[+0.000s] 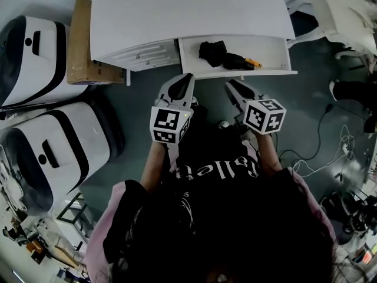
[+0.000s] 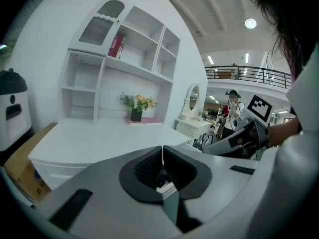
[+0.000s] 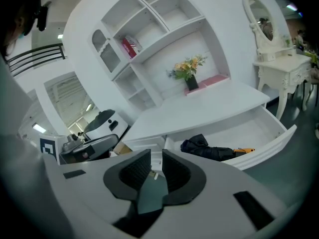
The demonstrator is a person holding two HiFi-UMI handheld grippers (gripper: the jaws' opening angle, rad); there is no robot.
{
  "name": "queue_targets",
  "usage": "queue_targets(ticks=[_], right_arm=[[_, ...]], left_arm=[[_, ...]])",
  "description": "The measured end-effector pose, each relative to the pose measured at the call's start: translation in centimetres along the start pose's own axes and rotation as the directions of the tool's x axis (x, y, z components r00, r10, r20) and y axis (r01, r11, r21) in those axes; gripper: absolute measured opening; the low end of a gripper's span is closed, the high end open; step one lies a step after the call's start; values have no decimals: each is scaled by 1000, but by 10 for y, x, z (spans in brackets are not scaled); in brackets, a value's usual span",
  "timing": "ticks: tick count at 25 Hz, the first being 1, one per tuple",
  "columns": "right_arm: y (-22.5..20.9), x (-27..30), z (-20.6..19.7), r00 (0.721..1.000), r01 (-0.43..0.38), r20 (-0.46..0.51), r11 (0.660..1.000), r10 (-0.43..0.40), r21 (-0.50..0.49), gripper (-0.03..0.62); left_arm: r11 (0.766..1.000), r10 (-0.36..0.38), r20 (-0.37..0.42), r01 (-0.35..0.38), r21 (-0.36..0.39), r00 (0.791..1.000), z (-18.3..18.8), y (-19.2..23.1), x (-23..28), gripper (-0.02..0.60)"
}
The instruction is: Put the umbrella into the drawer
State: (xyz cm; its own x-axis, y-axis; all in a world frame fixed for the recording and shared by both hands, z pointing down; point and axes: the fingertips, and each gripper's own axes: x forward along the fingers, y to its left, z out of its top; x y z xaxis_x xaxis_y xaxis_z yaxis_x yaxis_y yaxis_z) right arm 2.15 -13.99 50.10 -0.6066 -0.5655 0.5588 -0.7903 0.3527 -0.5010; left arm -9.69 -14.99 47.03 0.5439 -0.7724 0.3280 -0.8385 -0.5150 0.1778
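The folded black umbrella [image 1: 227, 56] with an orange handle end lies inside the open white drawer [image 1: 235, 73]; the right gripper view shows the umbrella [image 3: 212, 151] resting in that drawer [image 3: 271, 142] too. Both grippers hover side by side in front of the drawer, apart from it. My left gripper [image 1: 187, 79] has its pads touching, with nothing between them [image 2: 162, 151]. My right gripper [image 1: 233, 85] shows a narrow empty gap between its pads [image 3: 156, 156].
The drawer belongs to a white desk [image 1: 188, 10] with a shelf hutch and a flower pot [image 3: 191, 79]. A cardboard box [image 1: 82, 40] and two white-and-black machines [image 1: 53, 152] stand at left. Cables [image 1: 330, 152] lie on the floor at right. A white dressing table [image 3: 279, 63] stands beyond.
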Motion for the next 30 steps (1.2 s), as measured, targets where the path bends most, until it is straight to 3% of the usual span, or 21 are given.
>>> queue_targets(ticks=[6,11,21,30], right_arm=[[-4,-45,-23,1000,-11,4,999,11,-38,87],[-17,-97,-50,1000,-12,23,996,14,-86,84],[-26,-195,-111,998,-21,63,987,31,-158,75],[-19,-238,-132,991,-7,126,970,39,-243,61]], left_arm=[[998,56,13,-55,-20,998,-10,-33,-19,17],[996,89,28,-89,-5,996,-16,-84,-35,17],[998,57,14,-58,24,998,-47,-225,-79,17],[996,64,18,-65,57,998,-57,-270,-108,17]])
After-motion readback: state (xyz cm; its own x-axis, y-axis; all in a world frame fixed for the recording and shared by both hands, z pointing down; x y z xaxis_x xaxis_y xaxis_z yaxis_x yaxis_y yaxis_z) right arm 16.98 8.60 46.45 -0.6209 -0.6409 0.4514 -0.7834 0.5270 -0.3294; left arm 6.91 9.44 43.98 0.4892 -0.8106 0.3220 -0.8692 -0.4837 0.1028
